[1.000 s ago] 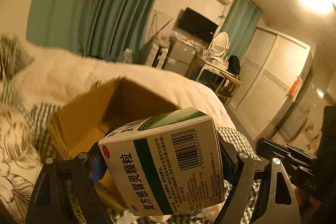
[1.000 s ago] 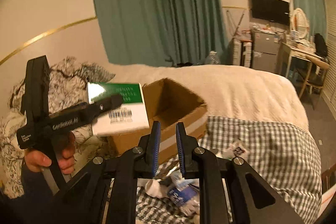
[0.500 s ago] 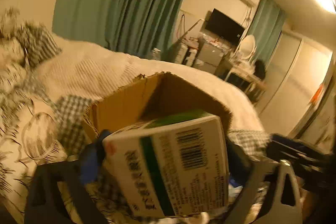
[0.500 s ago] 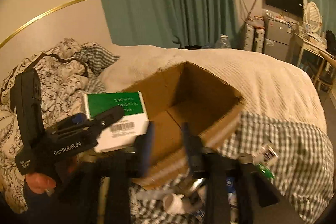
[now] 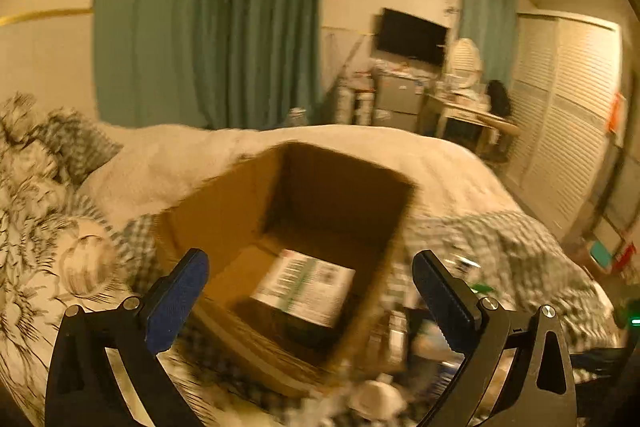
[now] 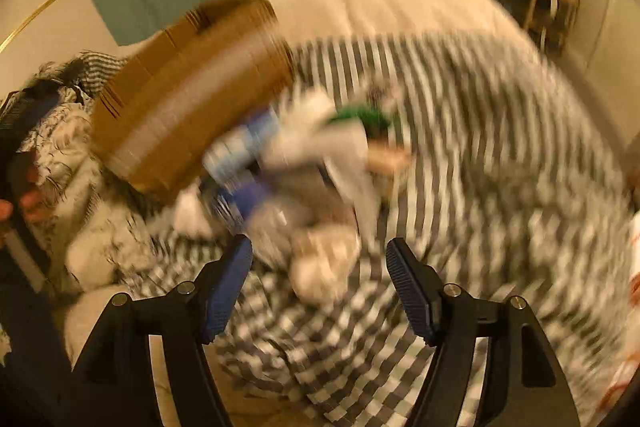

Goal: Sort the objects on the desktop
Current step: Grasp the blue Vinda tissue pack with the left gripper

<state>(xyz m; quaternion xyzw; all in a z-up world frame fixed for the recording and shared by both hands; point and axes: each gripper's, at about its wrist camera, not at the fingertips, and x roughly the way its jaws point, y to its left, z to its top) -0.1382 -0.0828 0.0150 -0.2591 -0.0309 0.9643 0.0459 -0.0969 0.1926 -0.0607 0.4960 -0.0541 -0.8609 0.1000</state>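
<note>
Dropped — the carton [image 5: 304, 287] that sat in the left gripper [image 5: 310, 291] a second ago now lies flat on the floor of the box [image 5: 224, 211], and those tongs gape wide with nothing in them. Right gripper [image 6: 318, 277] has swung down over the blurred clutter [image 6: 304, 163] on the checked cloth [image 6: 480, 147], jaws opening, nothing between them.

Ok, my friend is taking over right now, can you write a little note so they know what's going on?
Left gripper: wide open, empty, above the cardboard box.
Right gripper: jaws opening, nothing between them, pointing at the pile of small items on the checked blanket.
Done: the white-and-green medicine box lies inside the cardboard box.
Left: the pile beside the cardboard box. The picture is too blurred to name each piece.
</note>
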